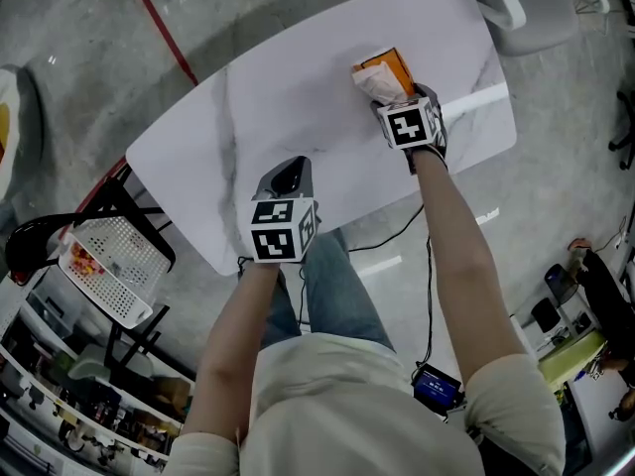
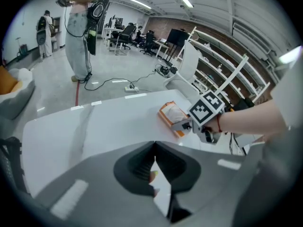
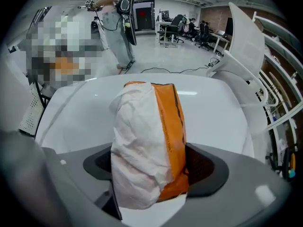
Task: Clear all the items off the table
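Over packet [image 1: 382,70], right gripper [image 1: 390,97] steeply down (seemingly gripping)

One white marble tabletop [image 1: 298,97]. One orange tissue pack [image 1: 382,70]. Two grippers: one left gripper [image 1: 288,173], one right gripper [image 1: 390,93]. One white perforated basket [image 1: 114,266], lower left of the frame. One white chair [image 1: 516,8], upper right.

packet [image 1: 382,72] on table [image 1: 298,97] far right | right tongs [image 1: 392,97] astride it | left tongs [image 1: 286,178] over near edge
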`<control>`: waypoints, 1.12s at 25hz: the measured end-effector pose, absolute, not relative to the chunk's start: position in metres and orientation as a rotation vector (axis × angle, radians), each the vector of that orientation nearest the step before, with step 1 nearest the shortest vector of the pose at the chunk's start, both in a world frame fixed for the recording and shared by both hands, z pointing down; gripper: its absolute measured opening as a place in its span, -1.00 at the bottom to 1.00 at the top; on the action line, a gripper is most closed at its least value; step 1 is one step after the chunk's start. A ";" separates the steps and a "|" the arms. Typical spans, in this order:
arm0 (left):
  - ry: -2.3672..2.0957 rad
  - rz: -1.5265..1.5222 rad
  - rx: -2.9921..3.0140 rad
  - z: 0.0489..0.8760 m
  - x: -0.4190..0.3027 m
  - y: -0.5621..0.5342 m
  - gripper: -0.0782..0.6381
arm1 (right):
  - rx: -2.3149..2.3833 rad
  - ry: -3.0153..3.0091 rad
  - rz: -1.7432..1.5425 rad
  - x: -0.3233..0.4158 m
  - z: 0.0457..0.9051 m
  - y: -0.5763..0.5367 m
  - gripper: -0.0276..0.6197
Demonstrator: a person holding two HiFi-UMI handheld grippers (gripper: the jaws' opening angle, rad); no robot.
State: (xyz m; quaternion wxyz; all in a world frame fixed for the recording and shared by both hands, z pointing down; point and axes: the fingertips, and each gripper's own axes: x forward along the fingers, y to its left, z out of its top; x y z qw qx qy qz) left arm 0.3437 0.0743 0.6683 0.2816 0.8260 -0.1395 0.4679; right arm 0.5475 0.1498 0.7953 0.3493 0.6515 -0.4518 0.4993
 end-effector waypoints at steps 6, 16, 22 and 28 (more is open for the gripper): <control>-0.380 1.237 2.211 0.664 0.343 0.071 -0.76 | 1.667 -1.142 1.276 0.545 0.790 0.151 0.17; -0.389 1.215 2.218 0.655 0.336 0.067 -0.76 | 1.658 -1.108 1.253 0.531 0.779 0.158 0.00; -0.390 1.199 2.233 0.643 0.333 0.062 -0.76 | 1.687 -1.111 1.233 0.521 0.758 0.156 0.00; -0.394 1.176 2.253 0.627 0.329 0.061 -0.76 | 1.714 -1.119 1.212 0.511 0.736 0.157 0.00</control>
